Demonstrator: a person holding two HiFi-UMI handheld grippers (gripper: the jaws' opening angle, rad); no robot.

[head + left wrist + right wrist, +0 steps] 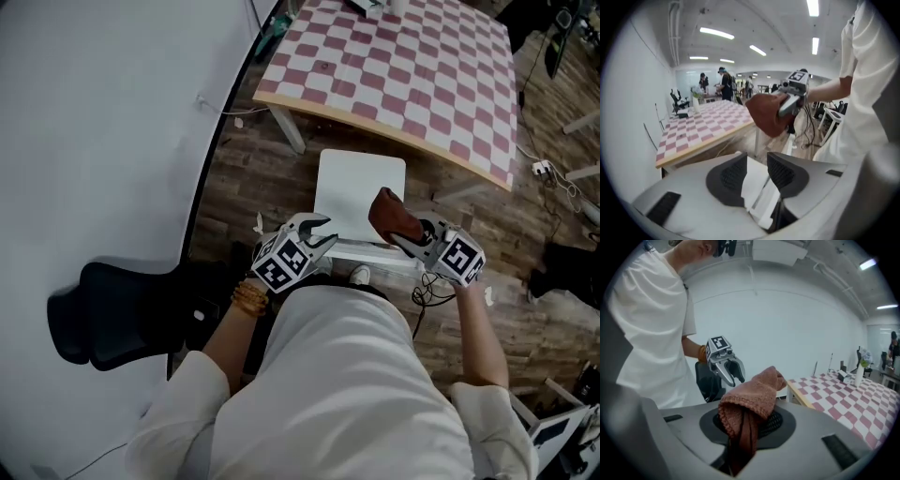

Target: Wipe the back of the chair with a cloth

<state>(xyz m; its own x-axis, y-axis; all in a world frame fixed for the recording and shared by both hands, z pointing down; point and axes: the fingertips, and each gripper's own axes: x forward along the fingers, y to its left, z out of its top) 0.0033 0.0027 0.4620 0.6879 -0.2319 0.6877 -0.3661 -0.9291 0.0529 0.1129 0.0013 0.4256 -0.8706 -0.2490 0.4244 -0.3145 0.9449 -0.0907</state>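
The right tool (411, 241) pinched the cloth (392, 217) over the chair (361, 183), the left tool (322, 236) spread, empty; wiping the back seemed not yet begun

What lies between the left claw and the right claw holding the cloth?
In the head view, the white chair's back shows in the gap between the open left claw and the right claw, shut on the brown cloth.
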